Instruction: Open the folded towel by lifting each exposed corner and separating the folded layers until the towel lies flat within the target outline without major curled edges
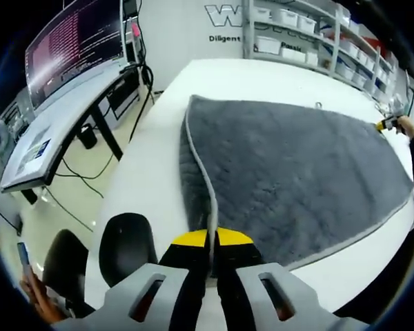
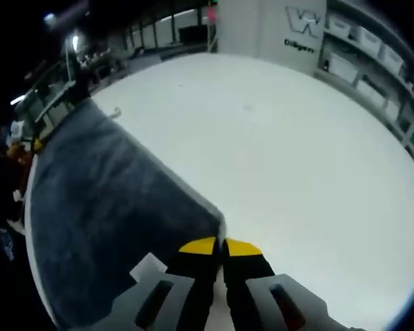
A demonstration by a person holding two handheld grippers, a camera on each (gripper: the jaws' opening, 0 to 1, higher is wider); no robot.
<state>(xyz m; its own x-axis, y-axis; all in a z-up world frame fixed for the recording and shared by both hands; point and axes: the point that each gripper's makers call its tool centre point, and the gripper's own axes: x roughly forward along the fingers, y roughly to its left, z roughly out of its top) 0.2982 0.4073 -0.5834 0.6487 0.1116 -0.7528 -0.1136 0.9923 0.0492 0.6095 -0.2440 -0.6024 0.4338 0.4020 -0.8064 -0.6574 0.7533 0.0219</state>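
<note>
A grey towel (image 1: 297, 172) with a pale hem is spread over the white table (image 1: 152, 172). My left gripper (image 1: 212, 239), with yellow tips, is shut on the near towel edge, which rises as a ridge from the jaws. Across the towel, a hand holds my right gripper (image 1: 388, 123) at the far corner. In the right gripper view, my right gripper (image 2: 221, 246) is shut on a towel corner, and the towel (image 2: 96, 200) runs away to the left over the table (image 2: 297, 158). The left gripper (image 2: 34, 145) is a small yellow spot at the towel's far end.
A desk with a large monitor (image 1: 72, 38) stands left of the table. Two black chairs (image 1: 126, 245) sit near the table's edge. Shelves with white bins (image 1: 310, 34) line the back wall. A hand with a phone (image 1: 24, 258) is at lower left.
</note>
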